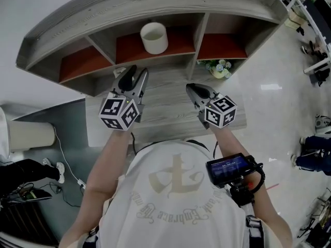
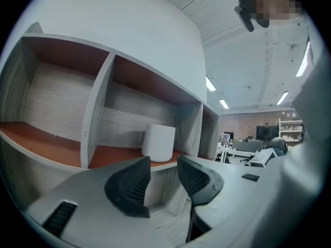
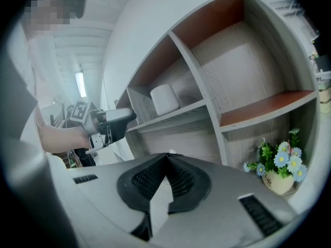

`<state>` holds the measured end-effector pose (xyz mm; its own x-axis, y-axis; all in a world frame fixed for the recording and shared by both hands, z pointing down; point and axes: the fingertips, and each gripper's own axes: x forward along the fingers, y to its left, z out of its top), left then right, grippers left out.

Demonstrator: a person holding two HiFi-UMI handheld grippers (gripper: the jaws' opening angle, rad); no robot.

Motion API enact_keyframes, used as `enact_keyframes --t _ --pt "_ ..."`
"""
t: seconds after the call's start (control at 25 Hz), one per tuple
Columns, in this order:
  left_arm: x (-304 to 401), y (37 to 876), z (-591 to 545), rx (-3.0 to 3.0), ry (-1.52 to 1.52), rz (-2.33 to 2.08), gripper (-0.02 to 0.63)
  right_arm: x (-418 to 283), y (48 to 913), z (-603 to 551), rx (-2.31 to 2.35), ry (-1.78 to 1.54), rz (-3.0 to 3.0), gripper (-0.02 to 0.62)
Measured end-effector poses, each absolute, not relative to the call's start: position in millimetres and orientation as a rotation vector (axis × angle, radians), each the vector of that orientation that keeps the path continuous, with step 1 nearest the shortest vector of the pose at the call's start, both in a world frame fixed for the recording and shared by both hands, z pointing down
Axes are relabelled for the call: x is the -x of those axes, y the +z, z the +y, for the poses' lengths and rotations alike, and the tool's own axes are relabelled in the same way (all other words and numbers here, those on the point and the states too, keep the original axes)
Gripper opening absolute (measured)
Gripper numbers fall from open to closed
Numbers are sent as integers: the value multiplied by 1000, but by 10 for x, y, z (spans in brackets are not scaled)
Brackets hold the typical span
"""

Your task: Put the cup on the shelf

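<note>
The white cup [image 1: 154, 37] stands upright in the middle compartment of the grey wooden shelf [image 1: 155, 4], on its red-brown board. In the left gripper view the cup [image 2: 159, 142] is ahead of the jaws and apart from them. My left gripper [image 1: 135, 72] hangs below and in front of that compartment; its jaws [image 2: 164, 161] stand open with nothing between them. My right gripper [image 1: 192, 88] is to the right, before the shelf's lower board, and its jaws [image 3: 166, 155] are shut on nothing. The right gripper view also shows the cup [image 3: 164, 99] and the left gripper [image 3: 126, 119].
A small pot of flowers [image 1: 220, 68] sits under the right compartment, close to my right gripper. The left and right compartments hold nothing. A grey wooden desk top [image 1: 165, 112] lies under both grippers. Office desks and chairs stand on the floor at the right.
</note>
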<state>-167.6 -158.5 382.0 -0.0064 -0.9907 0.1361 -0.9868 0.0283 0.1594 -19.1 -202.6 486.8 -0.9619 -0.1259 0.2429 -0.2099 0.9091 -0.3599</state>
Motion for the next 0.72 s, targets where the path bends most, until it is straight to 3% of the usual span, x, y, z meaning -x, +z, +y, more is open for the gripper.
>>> enact_keyframes --t 0.28,0.44,0.48,0.72 --pt "1646 3912 -1313 -2028 -65 -2123 47 211 4766 -2010 -257 539 -2904 3" --pt "1638 4033 -1164 -2015 -67 -2108 33 221 4717 -2008 -258 521 -2915 3" --pt "1639 4073 -1128 -2009 -63 -2106 2 220 4712 -2007 -257 517 -2916 3" --pt "1617 4329 -960 -2013 -30 -2071 1 255 4655 -1954 -211 504 -2942 3"
